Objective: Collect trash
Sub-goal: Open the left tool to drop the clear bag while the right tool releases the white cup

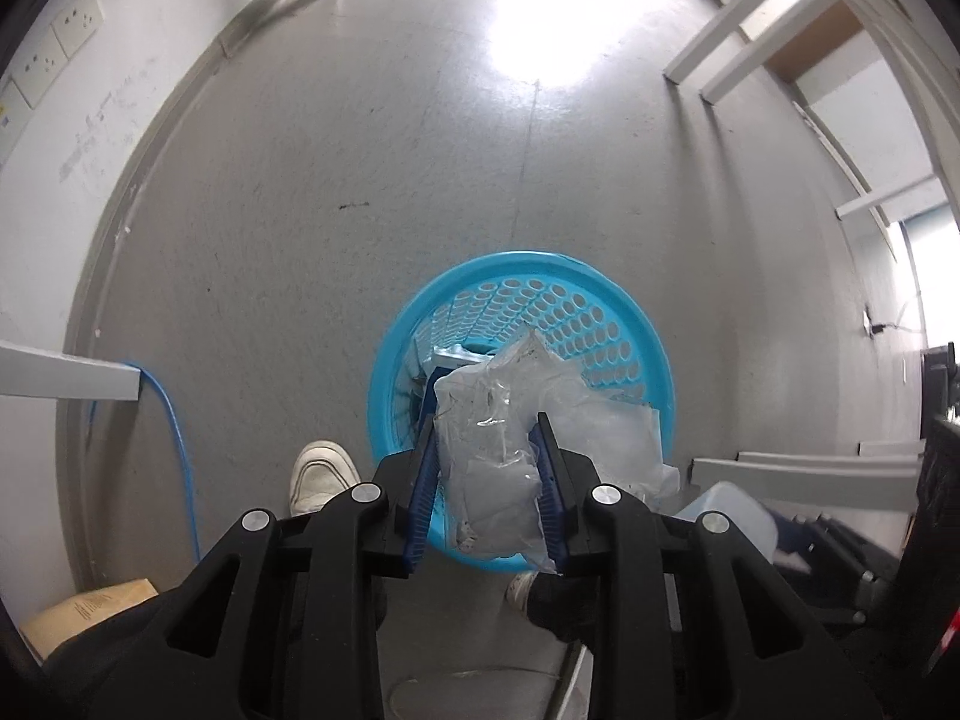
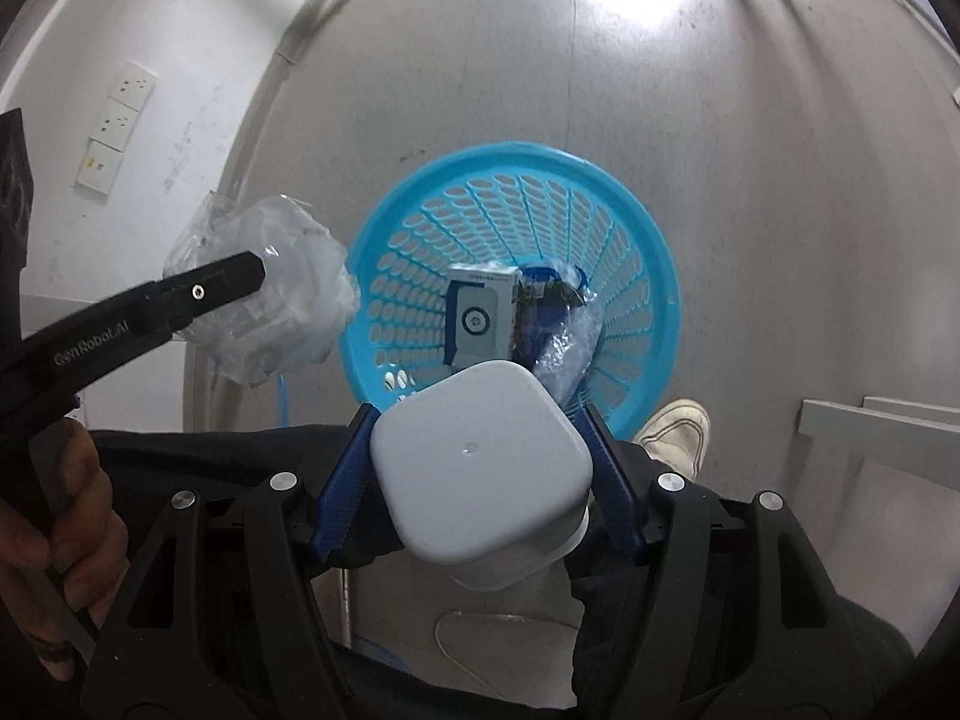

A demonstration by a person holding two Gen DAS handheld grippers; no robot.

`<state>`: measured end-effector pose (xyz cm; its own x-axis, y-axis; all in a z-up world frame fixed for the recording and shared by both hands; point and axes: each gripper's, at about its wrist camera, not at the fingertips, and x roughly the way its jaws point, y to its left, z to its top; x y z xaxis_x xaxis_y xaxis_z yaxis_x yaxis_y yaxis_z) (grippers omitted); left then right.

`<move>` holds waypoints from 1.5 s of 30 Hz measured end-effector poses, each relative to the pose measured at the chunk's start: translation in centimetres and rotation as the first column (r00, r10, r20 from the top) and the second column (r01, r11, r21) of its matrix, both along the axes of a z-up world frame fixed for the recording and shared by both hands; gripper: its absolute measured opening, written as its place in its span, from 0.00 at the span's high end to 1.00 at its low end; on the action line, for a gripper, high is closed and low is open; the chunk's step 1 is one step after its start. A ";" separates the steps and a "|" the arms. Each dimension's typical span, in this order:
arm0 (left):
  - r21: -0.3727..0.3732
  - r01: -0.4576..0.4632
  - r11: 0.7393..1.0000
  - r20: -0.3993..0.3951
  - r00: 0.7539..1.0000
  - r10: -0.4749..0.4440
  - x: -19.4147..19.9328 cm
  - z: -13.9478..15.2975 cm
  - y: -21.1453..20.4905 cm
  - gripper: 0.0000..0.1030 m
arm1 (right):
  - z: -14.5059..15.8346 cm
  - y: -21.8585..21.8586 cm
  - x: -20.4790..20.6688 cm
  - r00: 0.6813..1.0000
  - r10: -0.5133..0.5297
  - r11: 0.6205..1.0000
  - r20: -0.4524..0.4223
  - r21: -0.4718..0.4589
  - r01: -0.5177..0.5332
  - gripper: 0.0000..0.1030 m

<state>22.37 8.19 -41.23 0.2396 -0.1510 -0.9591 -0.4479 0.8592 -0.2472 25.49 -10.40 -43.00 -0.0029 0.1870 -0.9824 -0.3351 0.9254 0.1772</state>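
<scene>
A round blue perforated basket [image 1: 630, 324] [image 2: 636, 240] stands on the grey floor below both grippers. My left gripper [image 1: 487, 429] is shut on a crumpled clear plastic bag [image 1: 504, 420], held above the basket's near side; the bag [image 2: 288, 300] also shows in the right wrist view, left of the basket. My right gripper [image 2: 480, 414] is shut on a white square plastic bottle [image 2: 480, 468], bottom toward the camera, above the basket's near rim. Inside the basket lie a small white-and-blue box [image 2: 480, 312] and a crinkled dark wrapper with clear plastic [image 2: 558, 324].
A white wall with sockets [image 2: 117, 126] runs along the left. A blue cable [image 1: 180, 444] hangs by a grey bracket. White table legs [image 1: 750, 24] stand at the far right. The person's white shoes [image 1: 321, 474] [image 2: 678, 432] are beside the basket. A brown box [image 1: 84, 612] lies at lower left.
</scene>
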 end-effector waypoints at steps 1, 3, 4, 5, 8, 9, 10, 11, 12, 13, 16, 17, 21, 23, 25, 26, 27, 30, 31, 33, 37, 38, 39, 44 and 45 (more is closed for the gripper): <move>-0.008 -0.006 1.000 -0.007 1.000 0.005 0.5 -0.3 0.0 0.72 | -0.5 0.0 0.5 1.000 -0.002 1.000 -0.009 -0.010 0.002 0.39; -0.021 -0.013 1.000 -0.013 1.000 0.012 1.2 -1.1 0.1 0.72 | -1.5 0.3 1.4 1.000 -0.006 1.000 -0.028 -0.025 0.006 0.39; -0.025 -0.013 1.000 -0.015 1.000 0.012 1.5 -1.4 0.1 0.72 | -1.9 0.3 1.9 0.999 -0.010 1.000 -0.033 -0.029 0.009 0.39; -0.032 -0.014 0.999 -0.019 1.000 0.013 1.9 -1.8 0.2 0.72 | -2.3 0.3 2.3 0.999 -0.011 0.999 -0.037 -0.033 0.010 0.39; -0.047 -0.029 0.998 -0.041 0.999 0.027 2.6 -2.8 0.6 0.72 | -3.4 0.1 3.4 0.998 -0.025 0.998 -0.052 -0.053 0.022 0.39; -0.054 -0.036 0.998 -0.049 0.998 0.033 2.7 -3.1 0.7 0.72 | -3.8 0.0 3.7 0.998 -0.033 0.998 -0.058 -0.055 0.030 0.39; -0.057 -0.039 0.998 -0.055 0.998 0.036 2.9 -3.5 0.8 0.72 | -4.0 -0.2 3.9 0.997 -0.040 0.998 -0.063 -0.056 0.036 0.39; -0.058 -0.039 0.998 -0.059 0.998 0.035 3.1 -3.6 0.7 0.72 | -4.3 -0.3 4.1 0.997 -0.048 0.997 -0.066 -0.057 0.044 0.39; -0.056 -0.035 0.998 -0.061 0.998 0.032 3.3 -3.7 0.6 0.71 | -4.5 -0.4 4.2 0.996 -0.059 0.997 -0.068 -0.059 0.055 0.39; -0.053 -0.030 0.998 -0.060 0.998 0.027 3.5 -3.8 0.5 0.68 | -4.8 -0.5 4.3 0.995 -0.070 0.996 -0.072 -0.061 0.065 0.39; -0.051 -0.016 0.999 -0.041 0.999 0.014 3.8 -3.9 0.1 0.41 | -5.2 -0.8 4.6 0.992 -0.101 0.993 -0.078 -0.064 0.096 0.36; -0.054 -0.017 0.998 -0.030 0.999 0.015 4.0 -4.0 0.1 0.35 | -5.2 -0.9 4.7 0.991 -0.112 0.992 -0.077 -0.058 0.108 0.26; -0.031 -0.025 0.999 -0.011 1.000 0.025 4.1 -3.9 0.1 0.33 | -5.2 -1.4 5.0 0.988 -0.138 0.990 -0.070 -0.050 0.134 0.21; -0.033 -0.030 0.999 -0.018 0.999 0.030 3.9 -3.9 0.2 0.33 | -5.2 -1.3 4.9 0.989 -0.134 0.990 -0.068 -0.061 0.130 0.21; -0.032 -0.035 0.999 -0.020 0.999 0.035 3.7 -3.8 0.3 0.33 | -5.0 -1.0 4.7 0.990 -0.125 0.990 -0.062 -0.068 0.121 0.21; -0.030 -0.038 0.999 -0.020 0.999 0.037 3.7 -3.6 0.3 0.33 | -4.9 -0.8 4.7 0.991 -0.120 0.991 -0.059 -0.071 0.116 0.21; -0.030 -0.039 0.999 -0.020 0.999 0.039 3.7 -3.5 0.3 0.33 | -4.8 -0.7 4.6 0.992 -0.117 0.991 -0.056 -0.075 0.112 0.21; -0.038 -0.048 0.998 -0.027 0.999 0.047 3.1 -3.1 0.3 0.33 | -4.1 0.0 3.8 0.995 -0.096 0.992 -0.042 -0.087 0.092 0.21; -0.041 -0.051 0.998 -0.030 0.998 0.049 2.8 -2.9 0.3 0.33 | -3.8 0.4 3.3 0.996 -0.080 0.993 -0.032 -0.092 0.077 0.21; -0.039 -0.054 0.998 -0.038 0.998 0.053 2.3 -2.6 0.5 0.33 | -2.9 0.8 2.3 0.999 -0.044 0.994 -0.002 -0.105 0.043 0.21; -0.030 -0.072 0.997 -0.040 0.997 0.071 0.5 -1.5 0.9 0.32 | -0.9 0.8 0.8 0.998 -0.010 0.993 0.058 -0.118 0.017 0.21; -0.027 -0.078 0.997 -0.034 0.996 0.077 0.0 -1.1 1.1 0.32 | -0.4 0.7 0.5 0.998 -0.014 0.994 0.068 -0.110 0.022 0.21; -0.023 -0.082 0.996 -0.028 0.996 0.081 -0.4 -0.7 1.0 0.32 | 0.1 0.3 0.2 0.997 -0.019 0.995 0.077 -0.100 0.026 0.21; 0.006 -0.088 0.996 0.012 0.996 0.088 -2.6 1.1 0.8 0.30 | 2.5 0.2 -2.3 0.990 0.011 0.997 0.141 -0.076 0.000 0.19; 0.006 -0.092 0.996 0.019 0.996 0.092 -2.9 1.4 0.9 0.29 | 3.1 0.2 -2.9 0.987 0.022 0.997 0.158 -0.073 -0.011 0.18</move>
